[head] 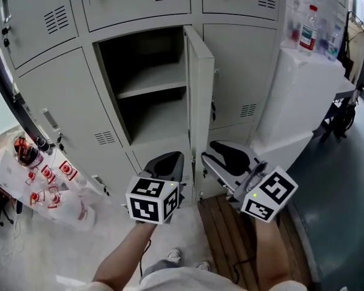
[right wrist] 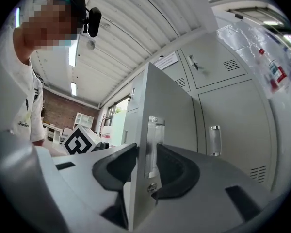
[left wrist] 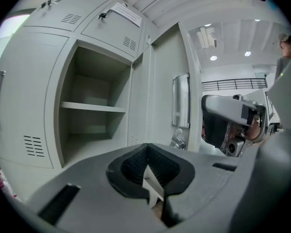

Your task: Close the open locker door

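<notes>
The locker door (head: 201, 102) is standing wide open mid-frame, closing not yet begun; the right tongs (right wrist: 144, 165) are gaping around its edge, and the left tongs (left wrist: 146, 168) are sitting together, empty.

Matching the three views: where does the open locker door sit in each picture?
Head view: the open locker door is at centre, seen edge-on, right of its compartment.
Left gripper view: the door is right of centre, inner face showing.
Right gripper view: the door is at centre, its edge between the open tongs.
Shared landmark: the right gripper at the door's free edge.
</notes>
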`<state>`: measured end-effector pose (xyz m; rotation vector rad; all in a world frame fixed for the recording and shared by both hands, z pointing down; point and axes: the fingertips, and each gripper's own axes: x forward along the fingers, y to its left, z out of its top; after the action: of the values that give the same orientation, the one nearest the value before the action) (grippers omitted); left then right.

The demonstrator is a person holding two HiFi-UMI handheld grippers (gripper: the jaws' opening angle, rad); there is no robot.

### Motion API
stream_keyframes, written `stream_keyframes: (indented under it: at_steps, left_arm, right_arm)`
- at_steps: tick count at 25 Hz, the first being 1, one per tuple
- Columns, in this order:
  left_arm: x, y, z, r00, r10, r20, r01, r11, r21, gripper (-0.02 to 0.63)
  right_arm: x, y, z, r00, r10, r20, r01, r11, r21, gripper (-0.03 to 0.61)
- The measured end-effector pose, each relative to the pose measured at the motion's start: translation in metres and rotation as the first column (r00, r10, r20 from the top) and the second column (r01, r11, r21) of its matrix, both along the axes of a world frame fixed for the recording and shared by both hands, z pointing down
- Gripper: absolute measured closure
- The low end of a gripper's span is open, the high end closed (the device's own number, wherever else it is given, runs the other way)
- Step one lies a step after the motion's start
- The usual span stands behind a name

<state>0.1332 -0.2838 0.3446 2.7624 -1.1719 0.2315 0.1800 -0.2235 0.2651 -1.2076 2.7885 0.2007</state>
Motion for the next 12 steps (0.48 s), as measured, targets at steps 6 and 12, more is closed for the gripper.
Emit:
stream_keyframes:
  at_steps: [6,12]
  left_arm:
    - [-0.041,0.004,-0.001,0.996,-0.093,0.006,0.093,0.996,0.002,0.607]
    - [-0.075,0.004,-0.003,0.985,-0.17,-0.003,0.17,0.985,0.002,0.607]
  right_arm:
    - [-0.032,-0.008,-0.001,0.998,-0.061,-0.002,0.061,0.998,-0.002,0.451]
    - [-0.058,-0.018,0.0,0.995,-0.101,-0.007,0.101,0.995,-0.007,0.451]
